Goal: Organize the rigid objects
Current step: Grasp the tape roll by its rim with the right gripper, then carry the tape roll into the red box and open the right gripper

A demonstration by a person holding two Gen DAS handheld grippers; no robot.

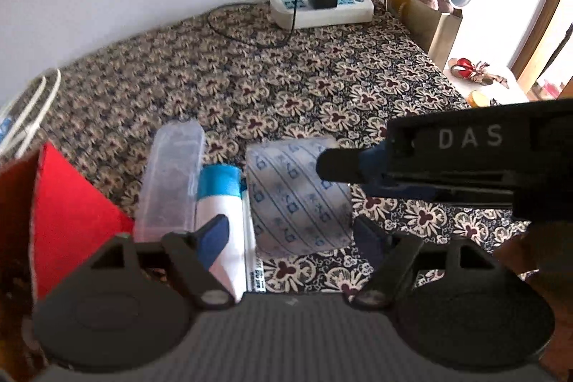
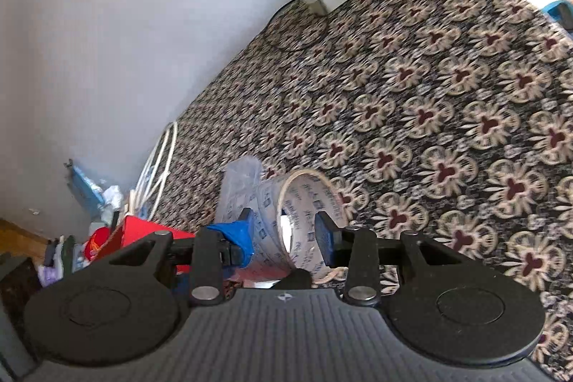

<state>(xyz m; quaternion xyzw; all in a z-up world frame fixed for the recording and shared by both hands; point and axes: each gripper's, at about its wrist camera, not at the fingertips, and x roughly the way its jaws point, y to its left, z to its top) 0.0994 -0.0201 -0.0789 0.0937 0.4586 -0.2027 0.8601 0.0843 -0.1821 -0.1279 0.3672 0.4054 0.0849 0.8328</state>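
Observation:
A roll of printed packing tape (image 1: 297,196) stands on edge on the patterned tablecloth, beside a white tube with a blue cap (image 1: 220,203), a pen (image 1: 250,238) and a clear plastic case (image 1: 172,181). My left gripper (image 1: 292,235) is open and empty just in front of these items. My right gripper (image 2: 284,228) straddles the tape roll (image 2: 304,203), one finger outside the roll and one inside its core; the jaws stand close around the roll's wall. In the left wrist view the right gripper (image 1: 333,165) reaches in from the right, touching the roll.
A red box (image 1: 71,213) stands at the left. A white power strip (image 1: 322,6) with a black charger lies at the back by the wall. A gold paper bag (image 1: 426,20) stands at the back right. White cable (image 2: 157,163) loops at the table's left edge.

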